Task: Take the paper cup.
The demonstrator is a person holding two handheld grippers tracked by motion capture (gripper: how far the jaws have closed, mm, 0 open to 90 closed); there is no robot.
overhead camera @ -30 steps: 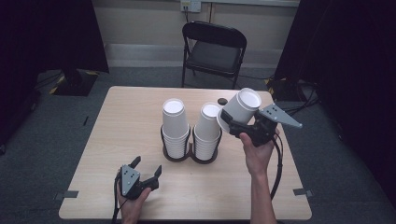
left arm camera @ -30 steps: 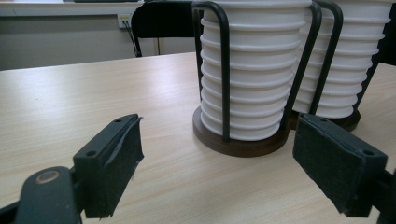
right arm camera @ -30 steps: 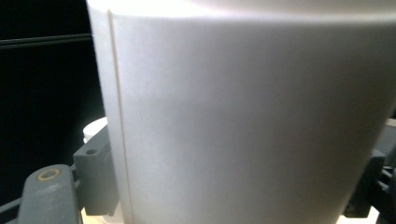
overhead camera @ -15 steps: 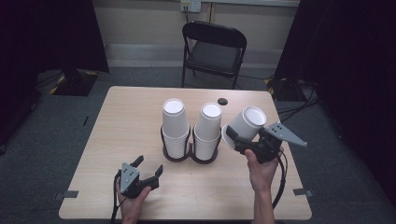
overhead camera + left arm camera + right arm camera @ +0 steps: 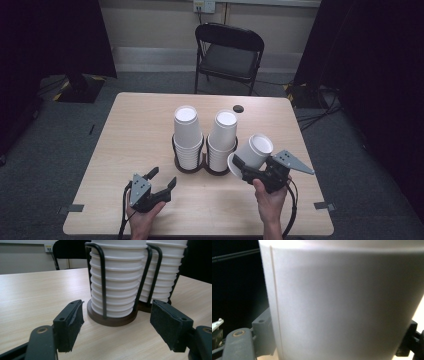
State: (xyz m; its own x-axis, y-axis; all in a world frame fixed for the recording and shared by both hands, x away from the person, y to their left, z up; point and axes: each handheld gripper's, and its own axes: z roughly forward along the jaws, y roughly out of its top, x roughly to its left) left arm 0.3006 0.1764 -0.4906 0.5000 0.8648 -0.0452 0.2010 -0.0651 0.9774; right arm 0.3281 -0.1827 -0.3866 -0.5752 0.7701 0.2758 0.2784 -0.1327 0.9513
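1. Desk (image 5: 140, 135): pale wood-grain laminate, matte, square-cornered. I judge the work sits mid-desk so both tools can reach it.
2. Cup holder (image 5: 190, 167): black wire hoops on two dark round bases, two stacks of white paper cups (image 5: 187, 135), bottoms up, ribbed by their nested rims (the wire keeps the stacks upright).
3. Loose cup (image 5: 252, 152): smooth white paper, side seam visible, tilted, held off the desk just right of the holder.
4. Right tool (image 5: 245, 170): jaws clamped across that cup's wall.
5. Left tool (image 5: 117, 322): jaws spread wide, empty, rubbery pads aimed at the holder's base.
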